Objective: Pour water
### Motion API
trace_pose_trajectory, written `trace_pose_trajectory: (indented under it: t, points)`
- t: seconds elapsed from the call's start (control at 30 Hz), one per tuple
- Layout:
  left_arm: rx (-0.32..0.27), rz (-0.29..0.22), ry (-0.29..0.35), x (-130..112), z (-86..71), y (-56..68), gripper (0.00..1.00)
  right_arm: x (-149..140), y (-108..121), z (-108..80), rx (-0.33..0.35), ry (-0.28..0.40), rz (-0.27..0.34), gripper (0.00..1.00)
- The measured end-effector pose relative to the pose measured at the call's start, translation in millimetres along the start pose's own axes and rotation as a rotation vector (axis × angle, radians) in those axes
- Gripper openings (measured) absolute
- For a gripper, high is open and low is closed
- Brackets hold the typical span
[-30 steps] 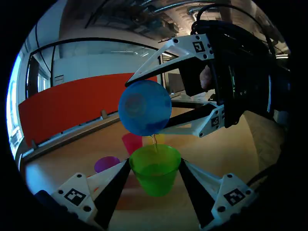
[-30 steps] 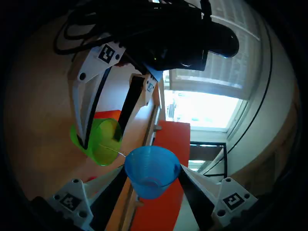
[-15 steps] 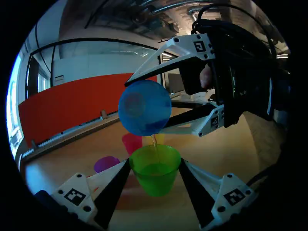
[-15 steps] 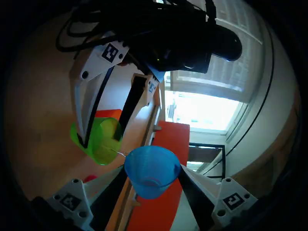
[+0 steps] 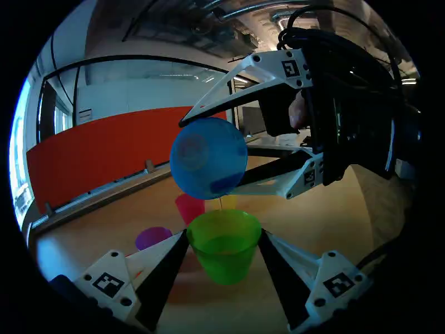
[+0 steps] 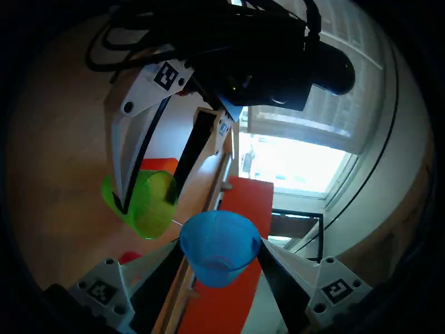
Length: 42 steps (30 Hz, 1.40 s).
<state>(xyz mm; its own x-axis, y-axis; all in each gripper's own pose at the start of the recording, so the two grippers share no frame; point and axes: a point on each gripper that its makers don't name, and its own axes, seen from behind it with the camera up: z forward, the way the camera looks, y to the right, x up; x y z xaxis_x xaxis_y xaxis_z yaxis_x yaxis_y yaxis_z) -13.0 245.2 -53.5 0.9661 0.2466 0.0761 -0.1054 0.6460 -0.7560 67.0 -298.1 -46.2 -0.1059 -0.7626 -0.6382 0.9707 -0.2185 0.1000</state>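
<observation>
We see the translucent blue plastic cup [image 5: 208,158], pinched between both fingers of the right gripper [image 6: 219,247], tipped just above the translucent green plastic cup [image 5: 225,245], which the left gripper [image 5: 222,236] clamps upright. We should tilt it slowly, with its lip over the green mouth.

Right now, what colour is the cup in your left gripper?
The cup is green, clearest in the left gripper view.

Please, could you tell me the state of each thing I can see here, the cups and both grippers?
blue cup: tipped over, a thin stream leaving its rim.
green cup: upright, partly filled with water.
pink cup: upright on the table, untouched.
purple cup: upright, untouched.
yellow cup: mostly hidden behind the green cup.
left gripper: shut on the green cup.
right gripper: shut on the blue cup.
</observation>
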Motion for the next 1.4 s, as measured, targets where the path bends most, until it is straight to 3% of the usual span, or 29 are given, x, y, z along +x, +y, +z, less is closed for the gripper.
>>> trace_pose_trajectory:
  t: [0.37,0.6,1.0,1.3,1.4]
  points:
    - [0.0,-0.001,0.001,0,-0.3,-0.4,0.89,-3,1,-0.6,-0.002,-0.001,0.005,0.92]
    - [-0.001,0.001,-0.001,0,-0.9,-0.7,0.89,-4,3,-3.1,-0.004,0.007,0.074,0.93]
    - [0.003,0.004,-0.014,-4,-3.0,-2.0,0.89,-31,3,-5.8,-0.011,0.0,0.327,0.93]
    - [0.007,0.006,-0.02,-4,-3.1,-2.7,0.89,-56,-6,-4.1,-0.015,-0.026,0.609,0.92]
    - [0.007,0.008,-0.022,-3,-2.9,-2.5,0.89,-60,-11,-5.2,-0.015,-0.026,0.73,0.92]
